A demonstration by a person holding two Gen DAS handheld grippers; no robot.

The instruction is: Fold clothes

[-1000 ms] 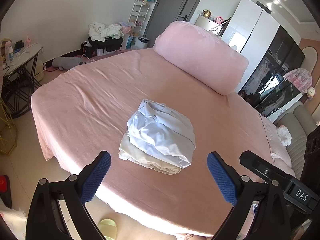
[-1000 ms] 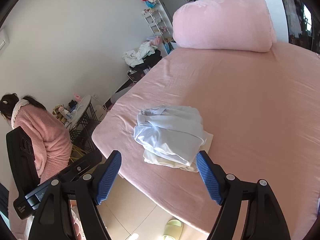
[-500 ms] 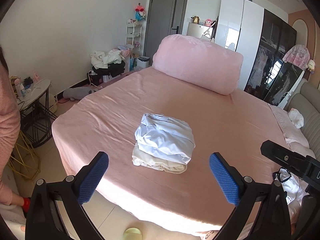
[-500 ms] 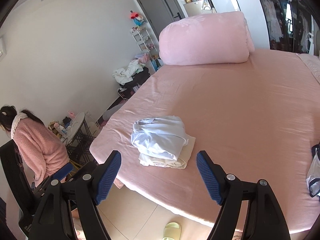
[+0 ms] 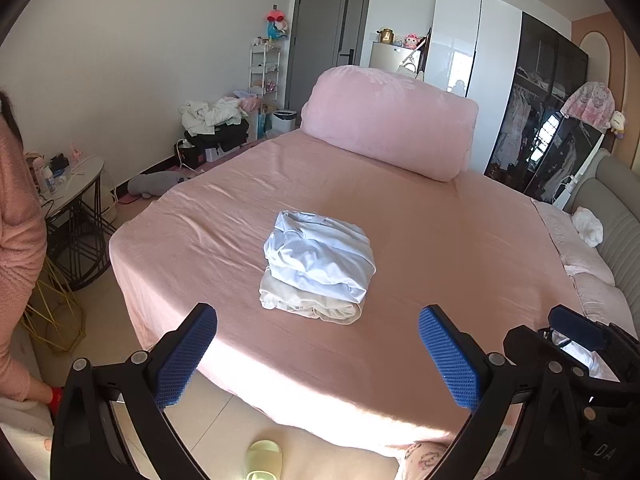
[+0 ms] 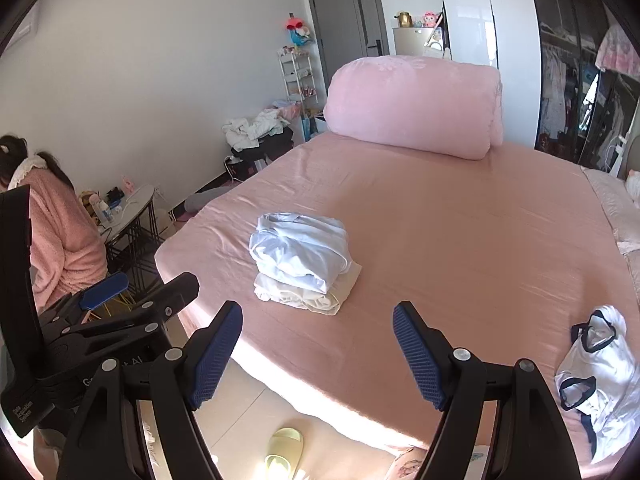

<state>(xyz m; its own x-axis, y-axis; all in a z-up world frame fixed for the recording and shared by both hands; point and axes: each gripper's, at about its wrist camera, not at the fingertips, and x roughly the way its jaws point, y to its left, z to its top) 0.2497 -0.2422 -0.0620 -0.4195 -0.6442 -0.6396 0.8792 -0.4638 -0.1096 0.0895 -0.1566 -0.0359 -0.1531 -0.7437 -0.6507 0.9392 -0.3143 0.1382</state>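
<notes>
Clothes (image 5: 318,264) lie ahead, clear of both fingers (image 5: 186,354).

Folded clothes (image 5: 318,262) lie on the bed (image 5: 460,240), before the bolster (image 5: 390,120).

The left hand-held gripper (image 6: 104,294) body reads "Data Acquisition System"; the right hand-held gripper (image 5: 576,328) shows "DA".

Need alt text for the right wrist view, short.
Open right hand-held gripper hangs empty over the near edge of a pink bed, facing two folded garments stacked there. An unfolded white shirt with navy trim lies at right.
</notes>
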